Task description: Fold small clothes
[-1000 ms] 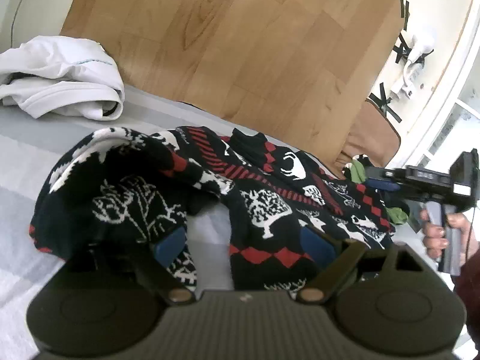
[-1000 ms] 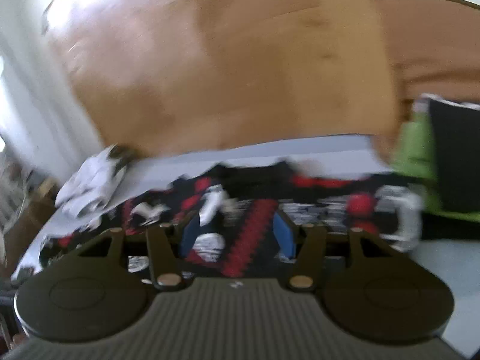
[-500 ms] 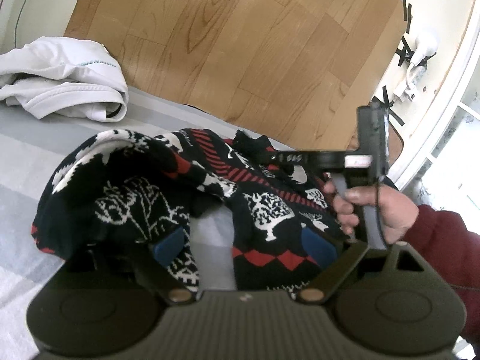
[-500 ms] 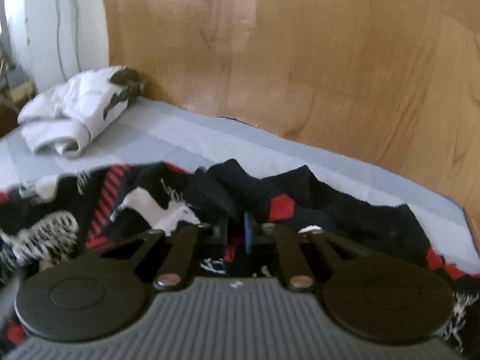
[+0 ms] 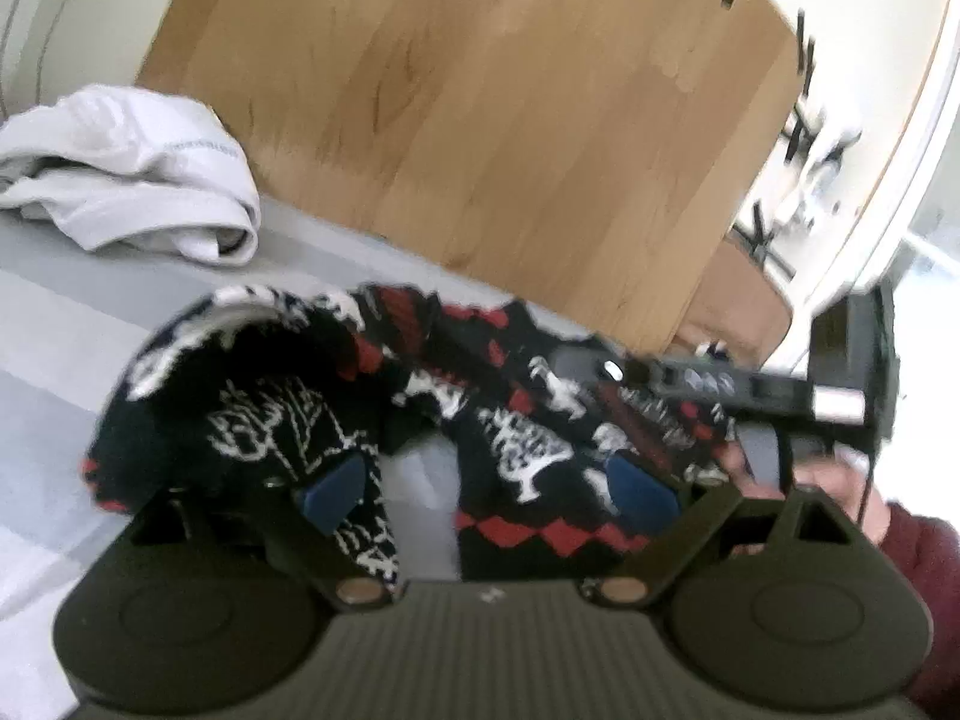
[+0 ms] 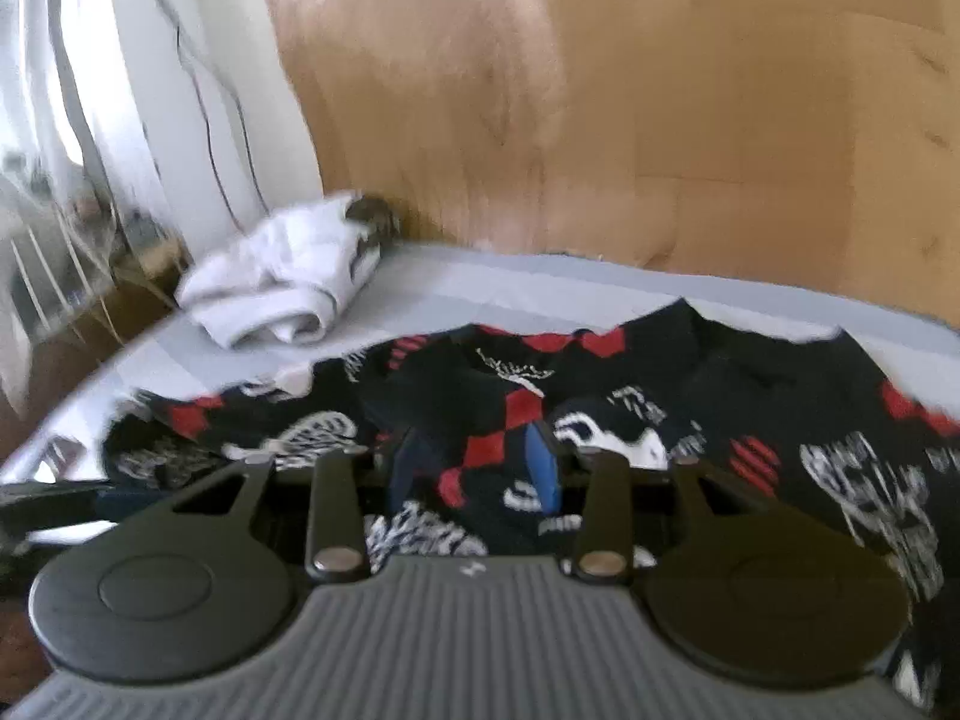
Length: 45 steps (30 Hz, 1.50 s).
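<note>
Left gripper (image 5: 489, 483) stood wide open and empty over the rumpled patterned garment (image 5: 528, 450), right gripper (image 6: 475, 468) part-open astride a fold, gripping nothing; garment lay near the white bundle (image 5: 132, 180), judged soft, limp, best pinched at hem corners.

A pale grey bedsheet (image 5: 72, 324) covers the near surface. Beyond it lies light wooden plank flooring (image 5: 480, 90). A white wall (image 6: 198, 90) with thin dark cables stands far left, beside bright window light.
</note>
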{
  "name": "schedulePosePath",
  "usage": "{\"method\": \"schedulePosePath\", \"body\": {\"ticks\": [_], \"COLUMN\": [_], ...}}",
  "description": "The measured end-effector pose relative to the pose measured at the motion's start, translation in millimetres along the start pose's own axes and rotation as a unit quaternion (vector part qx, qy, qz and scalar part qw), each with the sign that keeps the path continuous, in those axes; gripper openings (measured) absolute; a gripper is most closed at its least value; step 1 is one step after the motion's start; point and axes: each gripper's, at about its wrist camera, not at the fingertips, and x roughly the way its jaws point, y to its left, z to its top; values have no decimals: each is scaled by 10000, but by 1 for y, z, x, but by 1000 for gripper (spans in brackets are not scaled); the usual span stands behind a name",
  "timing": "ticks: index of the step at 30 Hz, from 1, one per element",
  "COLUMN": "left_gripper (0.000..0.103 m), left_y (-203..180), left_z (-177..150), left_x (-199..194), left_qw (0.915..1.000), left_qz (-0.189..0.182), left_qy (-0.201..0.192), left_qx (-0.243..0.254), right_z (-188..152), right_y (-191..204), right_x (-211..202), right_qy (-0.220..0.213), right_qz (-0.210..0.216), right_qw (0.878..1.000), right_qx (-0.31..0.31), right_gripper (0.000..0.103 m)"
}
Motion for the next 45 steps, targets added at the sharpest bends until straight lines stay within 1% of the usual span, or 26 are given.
{"method": "schedulePosePath", "body": {"ticks": [4, 8, 10, 13, 16, 17, 19, 20, 21, 22, 23, 24, 26, 28, 29, 30, 32, 34, 35, 36, 37, 38, 40, 41, 43, 45], "left_gripper": [93, 93, 93, 93, 93, 93, 93, 93, 93, 93, 93, 93, 93, 93, 93, 93, 93, 93, 93, 93, 93, 93, 93, 93, 93, 93], "left_y": [9, 18, 20, 22, 27, 30, 35, 37, 38, 39, 40, 42, 47, 50, 50, 49, 45, 41, 40, 37, 33, 29, 19, 15, 4, -7], "left_z": [-17, -32, -38, -45, -51, -52, -56, -58, -59, -61, -63, -63, -61, -58, -57, -54, -49, -43, -40, -37, -32, -27, -14, -10, 4, 17], "left_x": [-48, -103, -131, -167, -191, -196, -205, -208, -211, -214, -217, -217, -215, -209, -206, -201, -191, -177, -171, -162, -152, -142, -120, -110, -86, -60], "left_qw": [9976, 9947, 9920, 9865, 9810, 9793, 9767, 9756, 9746, 9741, 9737, 9734, 9732, 9741, 9749, 9762, 9792, 9826, 9839, 9856, 9874, 9893, 9932, 9946, 9971, 9986], "left_qz": [-307, 42, 261, 559, 795, 848, 922, 954, 983, 999, 1012, 1018, 984, 885, 825, 756, 615, 459, 395, 322, 259, 204, 117, 106, 100, 122], "left_qy": [-345, -650, -877, -1185, -1367, -1399, -1449, -1473, -1490, -1500, -1513, -1519, -1491, -1440, -1425, -1402, -1347, -1251, -1198, -1121, -1028, -935, -736, -652, -480, -310], "left_qx": [-513, -796, -867, -979, -1124, -1190, -1287, -1319, -1351, -1365, -1372, -1379, -1448, -1502, -1498, -1474, -1387, -1294, -1264, -1223, -1173, -1102, -891, -795, -584, -399], "right_z": [-20, -19, -14, -5, 5, 4, -1, -6, -16, -24, -26, -27, -20, 13, 36, 56, 85, 91, 84, 70, 57, 44, 12, 1, -17, -24], "right_y": [16, 71, 112, 174, 225, 239, 260, 268, 275, 276, 278, 279, 273, 254, 238, 217, 161, 99, 65, 35, 12, -7, -37, -44, -59, -68], "right_x": [-24, -19, -7, 19, 57, 74, 99, 111, 122, 123, 119, 116, 104, 78, 58, 38, -7, -46, -63, -75, -83, -88, -97, -101, -110, -118], "right_qy": [-15, -21, -56, -69, 214, 409, 745, 1008, 1264, 1165, 1173, 1236, 834, 319, -48, -442, -1254, -1841, -2051, -2122, -2010, -1782, -1235, -1122, -1041, -1083], "right_qz": [181, 513, 656, 792, 866, 898, 876, 879, 765, 749, 803, 760, 585, 546, 584, 650, 722, 650, 532, 399, 256, 85, -468, -683, -1000, -1061], "right_qw": [9998, 9926, 9798, 9474, 9073, 8894, 8612, 8452, 8243, 8147, 8069, 8068, 8263, 8796, 9114, 9356, 9684, 9785, 9773, 9742, 9735, 9750, 9799, 9807, 9800, 9782], "right_qx": [-127, -1098, -1891, -3100, -4110, -4463, -4952, -5174, -5465, -5630, -5733, -5727, -5539, -4715, -4074, -3442, -2029, -661, 57, 653, 1060, 1328, 1493, 1446, 1373, 1420], "right_gripper": [43, 43, 45, 49, 78, 78, 78, 73, 66, 52, 24, 24, 23, 23, 23, 23, 23, 28, 37, 45, 66, 73, 73, 73, 73, 73]}}
